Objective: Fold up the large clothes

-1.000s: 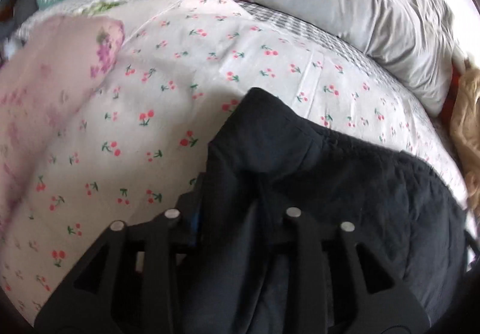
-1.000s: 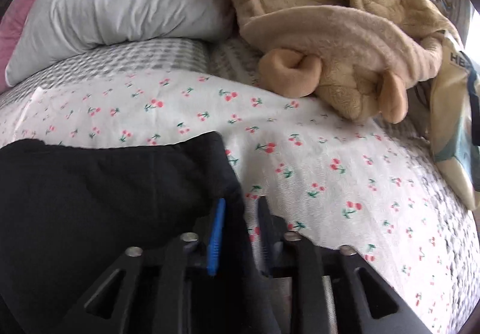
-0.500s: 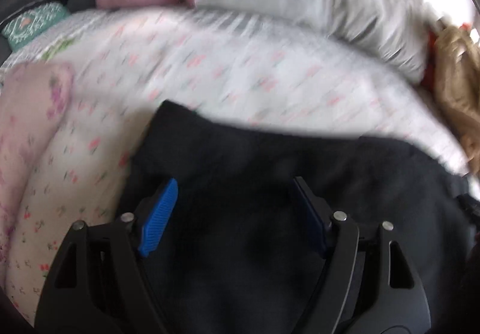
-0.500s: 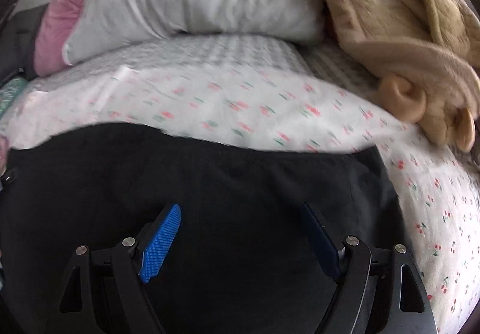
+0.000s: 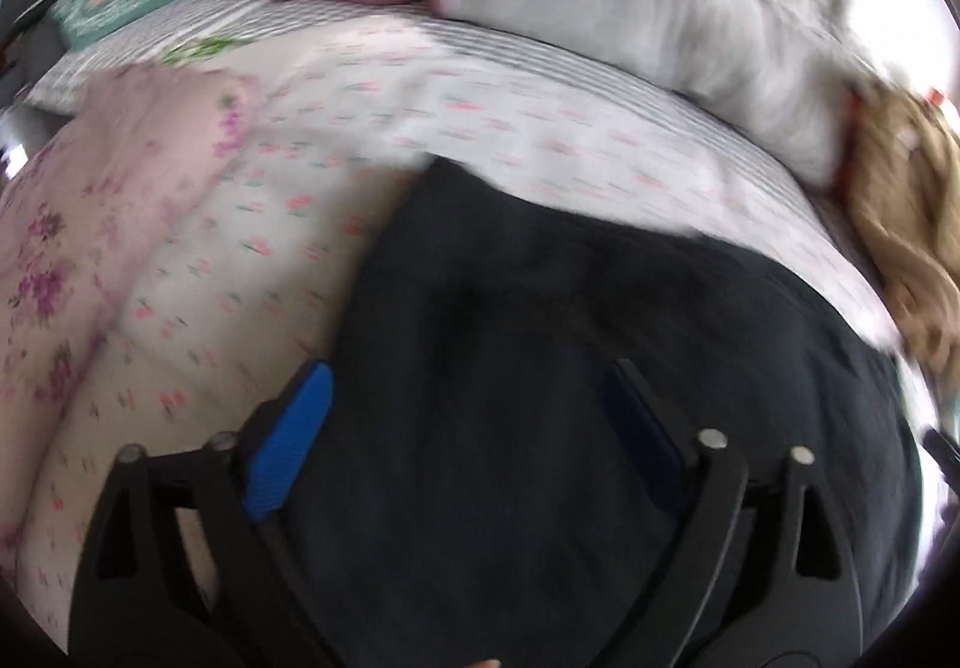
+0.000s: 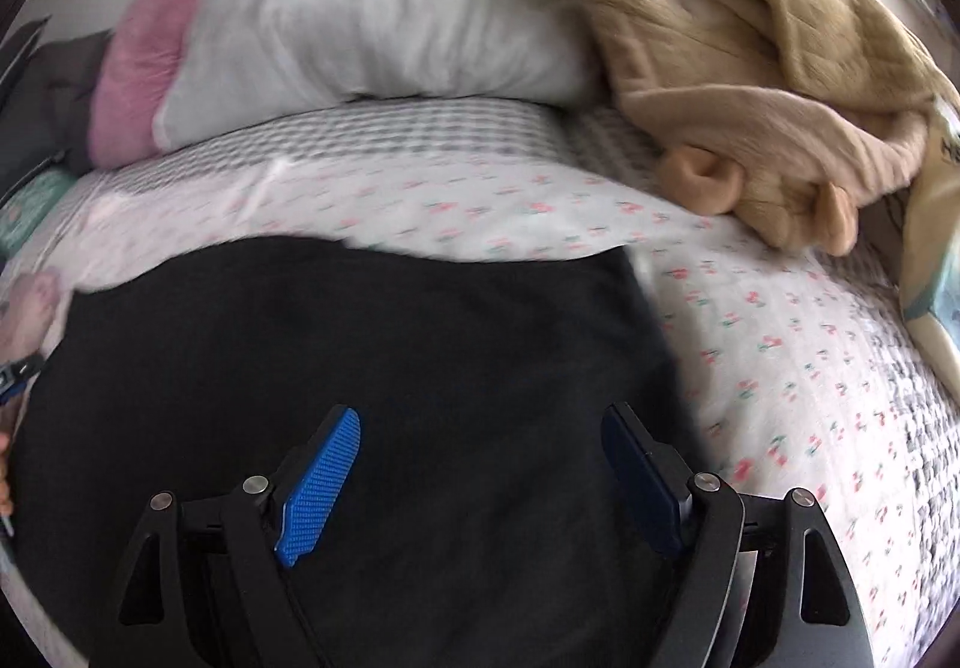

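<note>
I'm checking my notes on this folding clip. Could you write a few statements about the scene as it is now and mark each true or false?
1. The left gripper clamps the black garment. False: its jaws stand apart, nothing pinched.
2. The right gripper is open. True.
3. A grey pillow lies beyond the garment. True.
4. The black garment lies on a plain blue sheet. False: the cherry-print sheet is white.

One black garment (image 6: 360,368); two pillows: grey (image 6: 372,26), pink (image 6: 144,68); one tan plush blanket (image 6: 750,68).
</note>
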